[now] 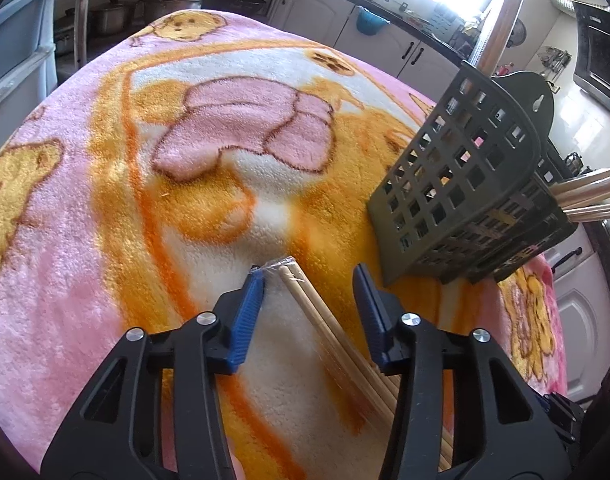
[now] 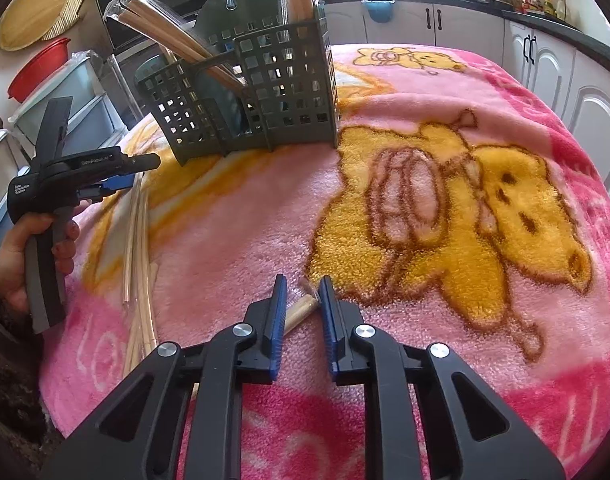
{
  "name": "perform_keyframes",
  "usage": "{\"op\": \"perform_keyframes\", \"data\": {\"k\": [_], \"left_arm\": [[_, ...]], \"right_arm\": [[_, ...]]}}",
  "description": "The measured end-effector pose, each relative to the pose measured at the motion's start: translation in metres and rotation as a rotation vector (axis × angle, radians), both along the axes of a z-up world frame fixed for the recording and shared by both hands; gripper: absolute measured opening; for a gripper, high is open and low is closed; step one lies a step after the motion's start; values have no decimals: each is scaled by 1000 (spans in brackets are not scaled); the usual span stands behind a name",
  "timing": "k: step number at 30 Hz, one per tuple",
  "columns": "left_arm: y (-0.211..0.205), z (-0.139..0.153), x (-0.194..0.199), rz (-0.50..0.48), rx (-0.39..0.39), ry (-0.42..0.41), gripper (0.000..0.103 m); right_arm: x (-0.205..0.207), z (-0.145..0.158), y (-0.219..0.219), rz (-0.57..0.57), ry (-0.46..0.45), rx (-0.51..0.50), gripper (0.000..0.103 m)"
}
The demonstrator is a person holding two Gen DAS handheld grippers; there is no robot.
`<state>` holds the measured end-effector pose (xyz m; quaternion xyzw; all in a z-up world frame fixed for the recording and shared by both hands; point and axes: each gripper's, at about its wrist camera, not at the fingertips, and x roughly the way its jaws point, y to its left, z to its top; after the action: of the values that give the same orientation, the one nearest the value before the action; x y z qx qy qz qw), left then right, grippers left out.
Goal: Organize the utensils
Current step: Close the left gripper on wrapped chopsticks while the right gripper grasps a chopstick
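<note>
- The left hand-held gripper (image 1: 309,276) stands with its jaws apart over a wrapped bundle of chopsticks (image 1: 305,292) lying on the blanket-covered table (image 1: 105,240); one blue pad is just beside the wrapped tip, the other is clear of it, so nothing is clamped yet.
- The right hand-held gripper (image 2: 301,300) has its jaws close together around the end of a second chopstick bundle (image 2: 303,310); the pads sit very near the wood and the crinkled wrapper, but I cannot tell whether they actually press on it.
- Handling, as I judge it: the sticks are light, stiff and long, so a hold near one end will let the far end droop or swing. The clear plastic sleeve looks slick, and a loose grip could slide along it or pinch the film alone. A hold further in from the tip, squarely across the sticks, seems safer.
- The soft fleece gives way under the pads, which should help the fingers get under a bundle.
- The grey basket (image 2: 241,92) stands at the far side of the table and already holds upright and leaning bundles.
- Only the right wrist view shows the person's hand (image 2: 13,256) on the left tool, the loose chopsticks (image 2: 139,248) lying under it, and the basket's open top.
- Only the left wrist view shows the gap between that tool's pads and its bundle.
</note>
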<state>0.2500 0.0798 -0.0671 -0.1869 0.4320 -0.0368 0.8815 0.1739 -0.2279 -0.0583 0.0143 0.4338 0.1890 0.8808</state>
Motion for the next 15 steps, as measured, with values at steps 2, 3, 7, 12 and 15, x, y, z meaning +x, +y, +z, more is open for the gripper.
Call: {"op": "perform_keyframes", "data": {"k": [2,3,7,12,15], "left_arm": [[1,0,1,8,5,0,33],[2,-1,1,10,6,0,30],[6,-2,2,23,8,-1,22],[11,-3,0,43,-4,-5,12],[14,1,-4,35,-40,-16,10]], "right_arm": [[0,0,0,-2,-3,2,13],[0,0,0,-3,-3,3,12],[1,1,-1,-1,-5,16,10],[1,9,-2,11,-23,36,6],[-1,19,-4,19,-40,65,6]]}}
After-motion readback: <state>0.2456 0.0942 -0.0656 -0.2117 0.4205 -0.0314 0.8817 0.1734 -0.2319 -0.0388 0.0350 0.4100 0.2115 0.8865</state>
